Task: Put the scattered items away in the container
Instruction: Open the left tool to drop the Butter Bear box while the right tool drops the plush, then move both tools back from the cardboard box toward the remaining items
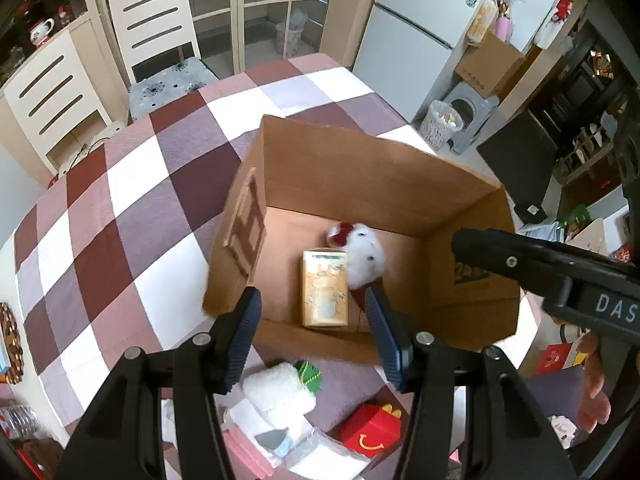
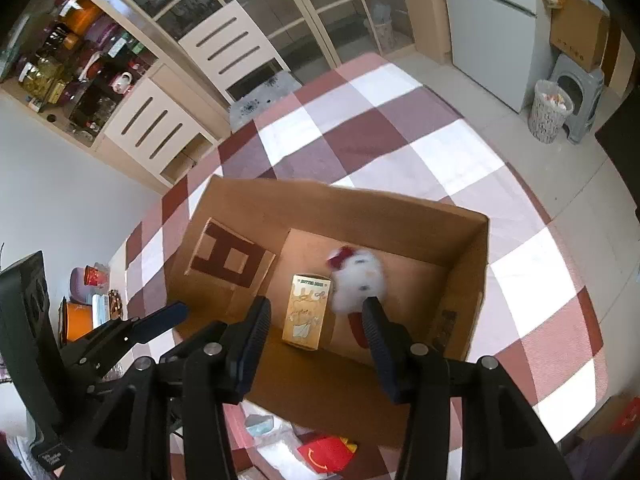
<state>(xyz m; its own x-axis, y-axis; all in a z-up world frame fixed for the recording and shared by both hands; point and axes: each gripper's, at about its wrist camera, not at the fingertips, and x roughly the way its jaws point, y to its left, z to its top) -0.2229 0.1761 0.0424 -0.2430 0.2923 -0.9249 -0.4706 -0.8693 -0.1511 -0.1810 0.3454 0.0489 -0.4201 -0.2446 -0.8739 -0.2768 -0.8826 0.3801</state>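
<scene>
An open cardboard box (image 1: pixel 360 184) (image 2: pixel 360 220) stands on the checked tablecloth. Lying on its floor are a beige carton (image 1: pixel 324 292) (image 2: pixel 306 312) and a white plush with a red bow (image 1: pixel 364 256) (image 2: pixel 358 280), which looks blurred. My left gripper (image 1: pixel 314 316) hangs open above the box's near wall, nothing between its pads. My right gripper (image 2: pixel 316 332) is open too, over the same spot, its right finger in front of the plush's lower end. On the cloth before the box lie a red paper box (image 1: pixel 372 428) (image 2: pixel 326 452), a white rolled towel (image 1: pixel 280 392) and a green item (image 1: pixel 309 376).
Clear plastic bags (image 1: pixel 320 456) and pink sheets (image 1: pixel 244 452) lie at the table's near edge. Two white chairs (image 1: pixel 156 24) stand at the far side. The checked cloth (image 1: pixel 120 220) lies bare to the box's left. A fridge (image 1: pixel 412 32) and a bin (image 1: pixel 440 124) stand beyond the table.
</scene>
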